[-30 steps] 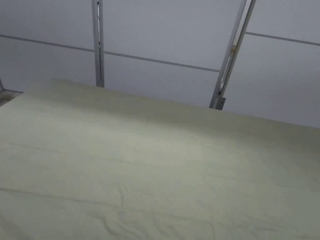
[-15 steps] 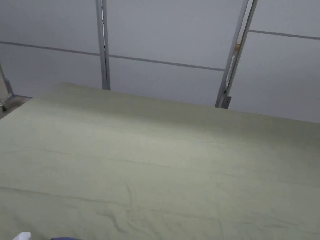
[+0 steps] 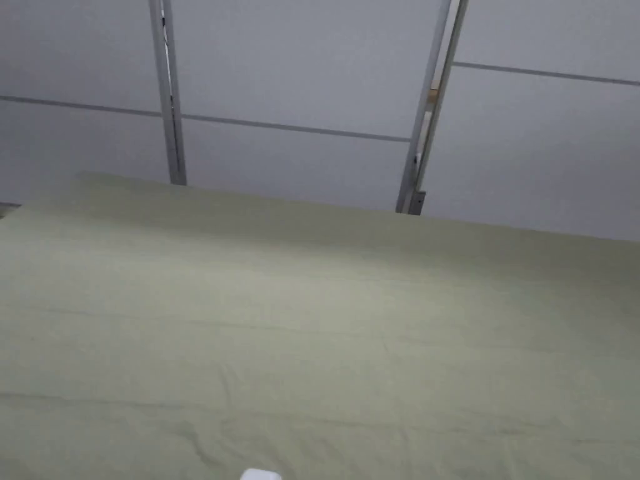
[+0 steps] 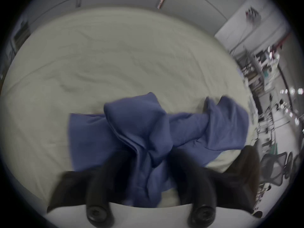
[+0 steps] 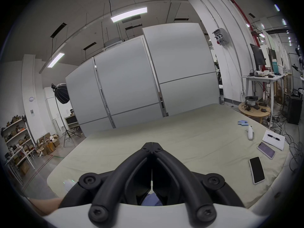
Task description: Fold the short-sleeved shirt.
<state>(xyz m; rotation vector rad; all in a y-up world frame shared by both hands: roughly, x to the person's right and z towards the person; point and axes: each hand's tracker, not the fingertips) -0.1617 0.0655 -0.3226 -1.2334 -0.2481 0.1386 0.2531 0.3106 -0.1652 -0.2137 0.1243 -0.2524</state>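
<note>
The blue short-sleeved shirt (image 4: 148, 132) is lying bunched and creased on the pale green sheet (image 4: 98, 58) covering the table, near the table's front edge in the left gripper view. A gathered fold of it is rising between the black jaws of the left gripper (image 4: 148, 159), which are standing on either side of the cloth; the frame is blurred, so whether both jaws are pressing on it cannot be told. The right gripper (image 5: 152, 145) is hovering above the sheet with its jaws closed tip to tip and nothing between the tips. Along the sheet's right side in the right gripper view, a black phone (image 5: 256, 169), a second phone (image 5: 266, 150), a white paper (image 5: 273, 139) and a white controller (image 5: 250, 132) are lying. Grey partition panels (image 3: 300, 62) are standing behind the table.
</note>
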